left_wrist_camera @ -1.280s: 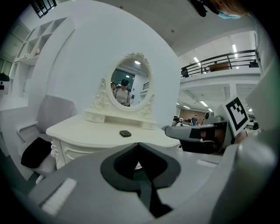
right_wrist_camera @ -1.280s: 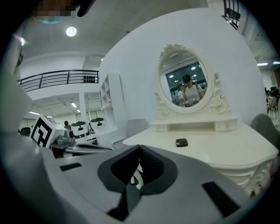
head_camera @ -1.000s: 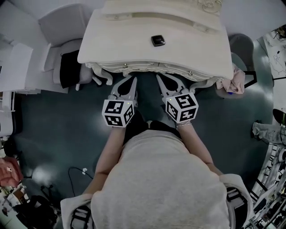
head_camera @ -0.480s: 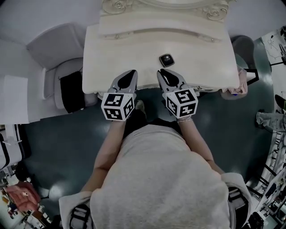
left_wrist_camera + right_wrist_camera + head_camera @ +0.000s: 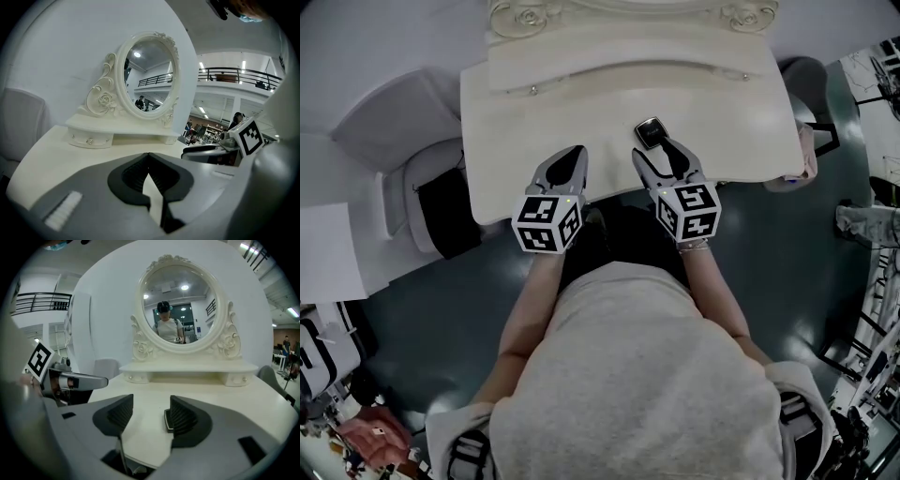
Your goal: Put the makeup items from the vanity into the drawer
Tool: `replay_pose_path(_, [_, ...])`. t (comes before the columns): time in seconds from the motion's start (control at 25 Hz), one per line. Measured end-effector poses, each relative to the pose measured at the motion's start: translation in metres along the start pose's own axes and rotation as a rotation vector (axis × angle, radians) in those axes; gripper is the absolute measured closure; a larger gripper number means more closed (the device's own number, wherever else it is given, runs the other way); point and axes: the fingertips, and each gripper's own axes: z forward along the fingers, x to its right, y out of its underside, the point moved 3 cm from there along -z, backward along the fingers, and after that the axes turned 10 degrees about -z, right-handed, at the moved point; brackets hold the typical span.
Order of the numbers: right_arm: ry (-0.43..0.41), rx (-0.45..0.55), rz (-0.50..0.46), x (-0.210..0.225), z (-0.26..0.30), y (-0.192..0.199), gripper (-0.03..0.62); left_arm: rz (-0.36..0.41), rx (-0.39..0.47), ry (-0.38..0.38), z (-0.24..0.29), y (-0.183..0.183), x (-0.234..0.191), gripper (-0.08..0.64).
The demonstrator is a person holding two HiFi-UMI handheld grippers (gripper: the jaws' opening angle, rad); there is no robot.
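Observation:
A small black makeup compact (image 5: pixel 650 131) lies on the cream vanity top (image 5: pixel 534 131). In the head view my right gripper (image 5: pixel 659 150) stands open just short of it, its tips at the compact's near edge. Its jaws have just been opening and nothing is pressed between them. The right gripper view shows the compact (image 5: pixel 167 420) flat on the tabletop by the inner side of the right finger (image 5: pixel 185 416). My left gripper (image 5: pixel 573 156) hovers over the front of the top, shut and empty; its closed tips (image 5: pixel 149 161) show in the left gripper view.
An ornate oval mirror (image 5: pixel 180 310) stands at the back on a raised shelf (image 5: pixel 628 52) with small knobbed drawers (image 5: pixel 133 377). A grey chair (image 5: pixel 394 122) sits to the left, and a bundled cloth (image 5: pixel 807 150) by the table's right corner.
Both grippers moved forward from the vanity's front edge to over the tabletop. The right jaws went from shut to open, and their tips came up to the compact.

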Motion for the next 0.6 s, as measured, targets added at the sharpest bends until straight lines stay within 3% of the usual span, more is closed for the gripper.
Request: replay_pose_path(0.6, [-0.034, -0.194, -0.078, 0.040, 0.044, 0.042, 0.304, -0.099, -0.089, -0.066, 0.027, 0.021, -0.021, 0.551])
